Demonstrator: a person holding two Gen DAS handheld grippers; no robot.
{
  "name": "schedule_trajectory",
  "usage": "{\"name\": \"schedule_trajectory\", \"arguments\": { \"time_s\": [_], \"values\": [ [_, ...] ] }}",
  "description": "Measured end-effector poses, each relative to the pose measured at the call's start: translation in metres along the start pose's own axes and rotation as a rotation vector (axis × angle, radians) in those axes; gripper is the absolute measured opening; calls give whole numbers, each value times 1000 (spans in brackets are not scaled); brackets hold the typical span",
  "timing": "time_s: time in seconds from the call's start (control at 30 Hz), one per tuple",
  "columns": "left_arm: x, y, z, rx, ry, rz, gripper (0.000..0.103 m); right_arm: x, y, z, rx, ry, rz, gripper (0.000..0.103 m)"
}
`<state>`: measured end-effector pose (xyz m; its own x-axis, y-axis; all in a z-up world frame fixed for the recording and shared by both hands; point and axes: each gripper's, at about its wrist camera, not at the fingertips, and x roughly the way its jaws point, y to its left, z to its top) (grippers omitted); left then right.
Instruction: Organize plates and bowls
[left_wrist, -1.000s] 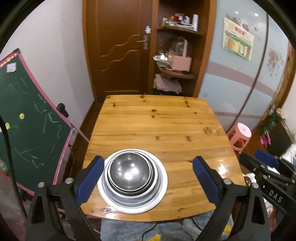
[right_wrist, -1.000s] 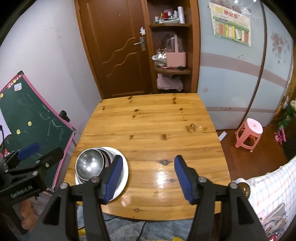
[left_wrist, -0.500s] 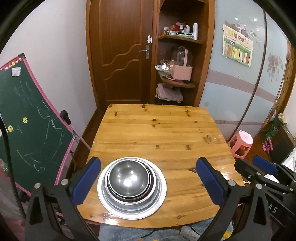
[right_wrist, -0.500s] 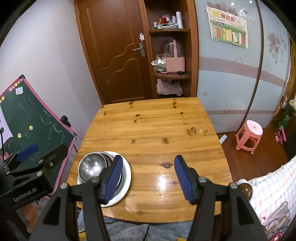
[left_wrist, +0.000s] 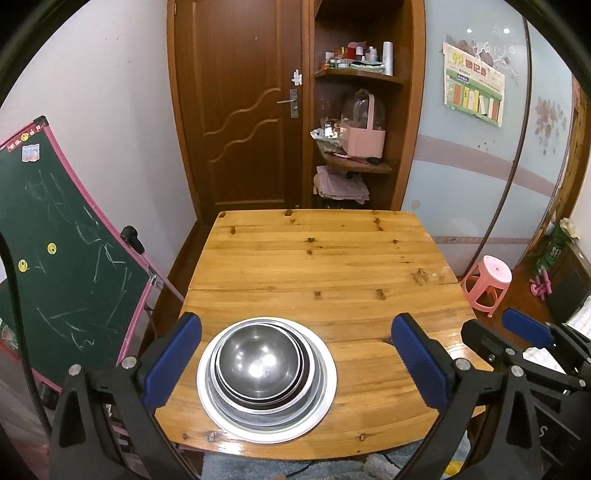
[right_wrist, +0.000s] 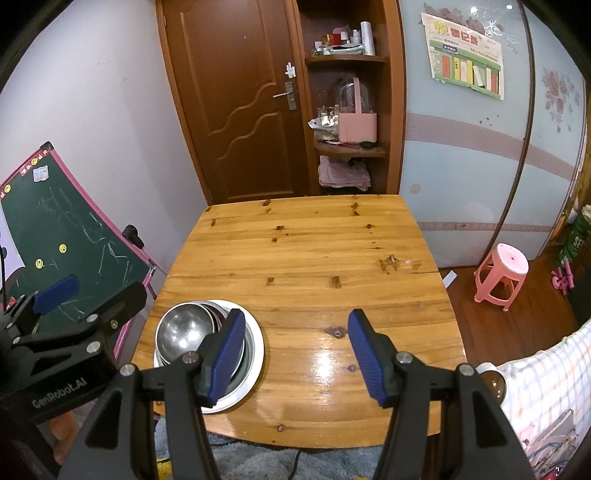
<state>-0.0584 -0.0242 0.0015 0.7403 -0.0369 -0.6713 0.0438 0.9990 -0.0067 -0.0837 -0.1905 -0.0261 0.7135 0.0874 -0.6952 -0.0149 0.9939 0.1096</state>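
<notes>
Bowls (left_wrist: 258, 363) nested on plate (left_wrist: 325, 384), both tools (left_wrist: 295, 363) (right_wrist: 297, 349) spread apart, gripping nothing.

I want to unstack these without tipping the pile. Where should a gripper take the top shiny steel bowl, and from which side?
Probably the thin upturned rim of the top shiny steel bowl, one finger inside, one outside. The round polished wall offers no flat to pinch. Come from above on its right side, where the wooden table is bare, since the bowl sits upright, nested in the bowls on the wide white plate.
</notes>
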Motion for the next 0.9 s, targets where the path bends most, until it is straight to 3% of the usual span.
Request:
{"name": "schedule_trajectory", "arguments": {
  "time_s": [0.9],
  "values": [
    [11,1,2,-10,26,1,102,6,-4,3,-2,12,0,58]
  ]
}}
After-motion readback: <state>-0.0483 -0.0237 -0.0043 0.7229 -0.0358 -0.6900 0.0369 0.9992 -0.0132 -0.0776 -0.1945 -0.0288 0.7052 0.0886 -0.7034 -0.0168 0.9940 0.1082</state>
